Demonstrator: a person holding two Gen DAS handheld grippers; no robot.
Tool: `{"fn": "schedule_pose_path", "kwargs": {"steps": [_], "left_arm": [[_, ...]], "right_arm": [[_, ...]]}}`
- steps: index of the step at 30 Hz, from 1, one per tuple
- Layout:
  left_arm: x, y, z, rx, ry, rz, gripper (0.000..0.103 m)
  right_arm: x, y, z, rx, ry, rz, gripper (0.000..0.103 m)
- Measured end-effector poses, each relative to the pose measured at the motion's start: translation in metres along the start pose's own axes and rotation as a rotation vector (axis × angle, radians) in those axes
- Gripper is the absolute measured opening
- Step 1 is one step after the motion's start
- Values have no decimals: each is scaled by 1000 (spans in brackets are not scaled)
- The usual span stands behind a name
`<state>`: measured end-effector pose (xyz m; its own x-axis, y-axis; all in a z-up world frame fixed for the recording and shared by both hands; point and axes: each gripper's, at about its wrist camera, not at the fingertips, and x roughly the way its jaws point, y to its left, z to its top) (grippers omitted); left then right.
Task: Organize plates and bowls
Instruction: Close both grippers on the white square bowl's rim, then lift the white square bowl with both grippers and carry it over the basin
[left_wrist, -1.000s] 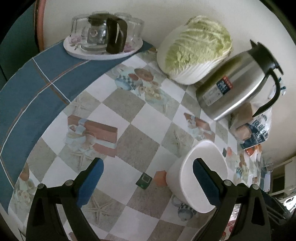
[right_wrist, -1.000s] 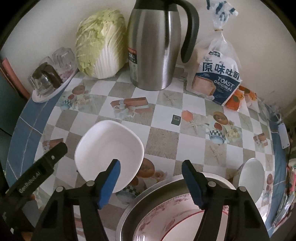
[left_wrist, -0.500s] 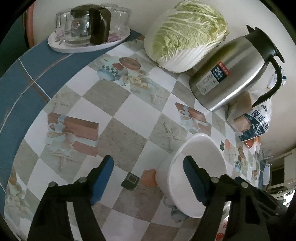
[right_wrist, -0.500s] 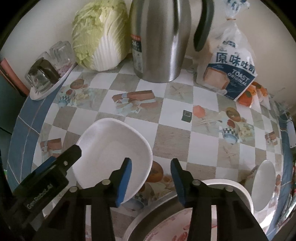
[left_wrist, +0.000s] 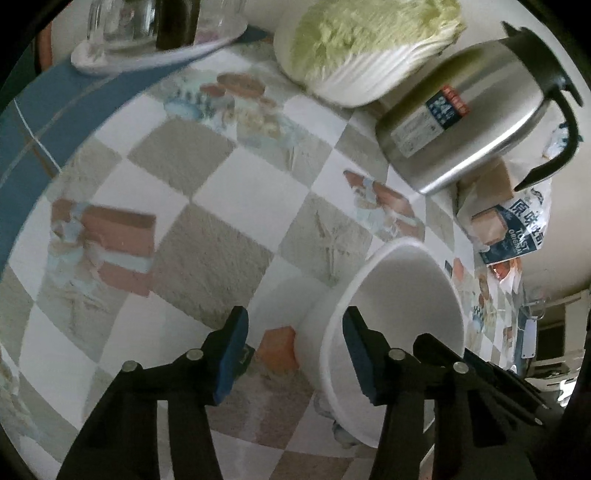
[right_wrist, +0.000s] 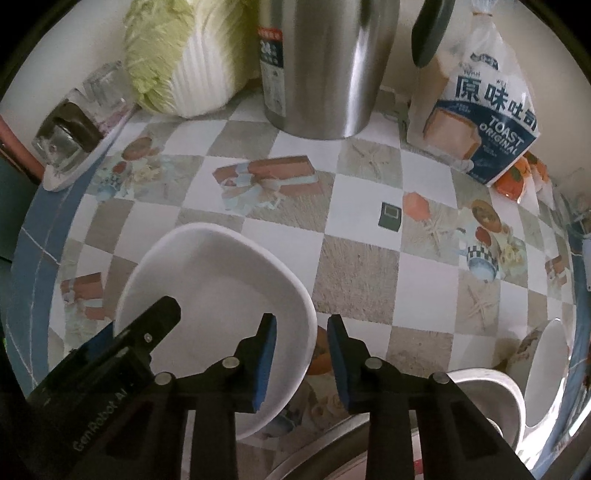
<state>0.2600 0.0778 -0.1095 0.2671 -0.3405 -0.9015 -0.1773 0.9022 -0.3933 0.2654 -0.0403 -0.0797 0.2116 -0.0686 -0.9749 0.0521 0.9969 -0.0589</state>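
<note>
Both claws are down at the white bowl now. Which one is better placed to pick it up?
Both straddle the white bowl's rim, and both jaws have been closing. I'd pick the right claw: its pads sit closer around the near rim. The left claw still stands wider across the opposite edge.

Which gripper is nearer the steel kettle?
Right, as far as the views show. The right gripper straddles the white square bowl's kettle-side rim; the left gripper straddles its far rim. Steel kettle behind.
</note>
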Motion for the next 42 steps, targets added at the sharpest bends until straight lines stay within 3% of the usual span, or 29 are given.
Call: {"fn": "schedule_pose_path", "kwargs": {"steps": [3,4,6,10,19,26,42], "left_arm": [[0,0,0,3,-6,-1,51],[0,0,0,3,-5,-8,48],[3,2,-1,-6,12,-33,28],[8,4,-3,-33,42,-87,22],[-6,2,0,15,26,-64,22],[-42,-4,2,60,-46,-51,22],[-104,-52,-41,209,-144,-63,22]], "right_arm": [[6,-2,-1,13,18,6,32],[8,-3,-1,19,24,8,32],[10,-2,-1,17,29,6,28],[11,3,-2,10,26,1,19],[1,5,-5,18,1,9,16],[-29,15,-7,-7,-60,46,16],[-117,-10,-45,32,-214,81,17]]}}
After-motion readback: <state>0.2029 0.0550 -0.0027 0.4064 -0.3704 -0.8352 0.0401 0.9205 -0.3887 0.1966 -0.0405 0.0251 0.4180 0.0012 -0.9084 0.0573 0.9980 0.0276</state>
